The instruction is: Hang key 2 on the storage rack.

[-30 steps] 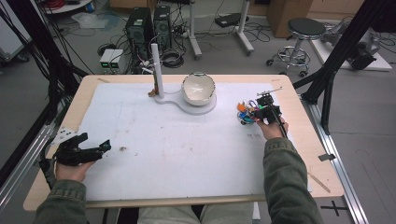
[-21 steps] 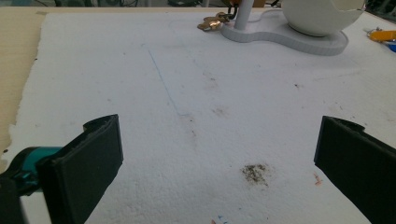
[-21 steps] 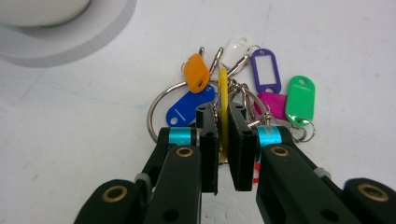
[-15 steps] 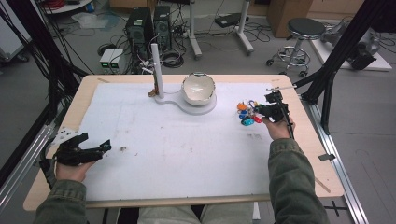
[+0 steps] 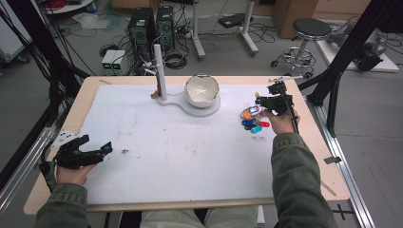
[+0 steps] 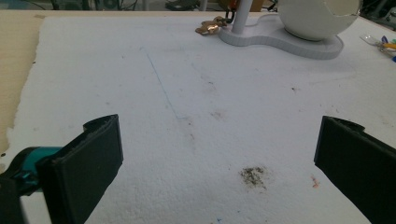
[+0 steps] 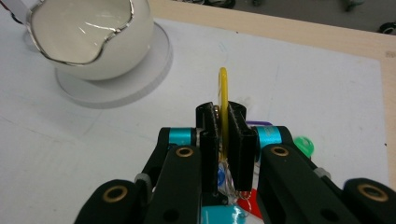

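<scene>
High view: at the left edge of the white mat [image 5: 190, 156] the left gripper [image 5: 97, 151] is seen unmoved, jaws wide apart with nothing between them, while the egg-shaped white bowl [image 5: 202, 90] on its stand sits mid-table. At the right, the right gripper [image 5: 260, 105], jaws clamped on a yellow ring [image 7: 223, 100] of a bunch of coloured key tags [image 5: 253, 121], has been lifted since a second ago, so the pick-up appears done. The ring is held on edge, its long axis upright, with the tags hanging just over the mat.
</scene>
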Motion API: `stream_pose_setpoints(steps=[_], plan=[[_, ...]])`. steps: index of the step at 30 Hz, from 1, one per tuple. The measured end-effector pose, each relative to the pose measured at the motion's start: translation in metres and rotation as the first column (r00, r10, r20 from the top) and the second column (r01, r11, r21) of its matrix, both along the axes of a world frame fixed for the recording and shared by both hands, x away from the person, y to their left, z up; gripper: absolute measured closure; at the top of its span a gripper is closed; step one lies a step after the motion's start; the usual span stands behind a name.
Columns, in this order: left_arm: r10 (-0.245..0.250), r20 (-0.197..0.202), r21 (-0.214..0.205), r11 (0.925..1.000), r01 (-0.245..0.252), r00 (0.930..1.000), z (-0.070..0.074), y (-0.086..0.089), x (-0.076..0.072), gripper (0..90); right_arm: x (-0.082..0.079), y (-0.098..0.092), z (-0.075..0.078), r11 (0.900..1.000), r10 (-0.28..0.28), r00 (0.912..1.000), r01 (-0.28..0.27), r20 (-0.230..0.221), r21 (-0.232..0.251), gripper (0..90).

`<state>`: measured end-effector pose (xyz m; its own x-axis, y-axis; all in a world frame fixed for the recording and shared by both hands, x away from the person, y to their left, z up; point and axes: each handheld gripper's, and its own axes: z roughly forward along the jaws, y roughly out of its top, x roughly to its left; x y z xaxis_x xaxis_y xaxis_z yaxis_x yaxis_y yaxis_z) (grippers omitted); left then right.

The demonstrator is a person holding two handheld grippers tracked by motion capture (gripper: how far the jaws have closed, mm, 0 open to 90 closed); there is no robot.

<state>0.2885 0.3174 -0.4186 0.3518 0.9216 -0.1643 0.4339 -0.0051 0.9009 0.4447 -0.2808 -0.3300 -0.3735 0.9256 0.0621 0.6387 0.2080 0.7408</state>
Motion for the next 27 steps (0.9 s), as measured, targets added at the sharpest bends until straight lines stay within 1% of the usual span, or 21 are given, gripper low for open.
stream_pose_setpoints(steps=[2, 4, 7, 14, 21, 23, 27], plan=[[0.0, 0.001, -0.002, 1.0, 0.0, 1.0, 0.0, 0.0, 0.0, 1.7, -0.001, 0.002, 0.006, 1.0, 0.002, 1.0, -0.002, 0.007, 0.001, 84.7], [-0.003, 0.004, -0.005, 1.0, 0.003, 1.0, 0.0, 0.0, 0.0, 1.7, -0.002, 0.003, 0.013, 0.9999, 0.006, 0.9998, -0.006, 0.017, 0.016, 84.6], [-0.003, 0.004, -0.007, 1.0, 0.003, 1.0, 0.0, 0.0, 0.0, 1.7, -0.004, 0.004, 0.021, 0.9996, 0.008, 0.9996, -0.008, 0.029, 0.026, 84.6], [-0.004, 0.004, -0.013, 0.9999, 0.004, 1.0, 0.0, 0.001, 0.0, 1.7, -0.007, 0.004, 0.037, 0.9965, 0.026, 0.9984, -0.03, 0.05, 0.079, 84.6], [-0.005, 0.002, -0.018, 0.9998, 0.005, 1.0, 0.0, 0.001, 0.0, 1.7, -0.012, 0.011, 0.056, 0.9918, 0.066, 0.9942, -0.075, 0.085, 0.104, 84.6], [-0.005, 0.0, -0.018, 0.9998, 0.005, 1.0, 0.0, 0.001, 0.0, 1.7, -0.013, 0.014, 0.062, 0.9889, 0.077, 0.9923, -0.089, 0.097, 0.119, 84.6], [-0.007, 0.0, -0.017, 0.9998, 0.007, 1.0, 0.0, 0.001, 0.0, 1.7, -0.015, 0.023, 0.072, 0.9866, 0.101, 0.989, -0.113, 0.108, 0.117, 84.6]])
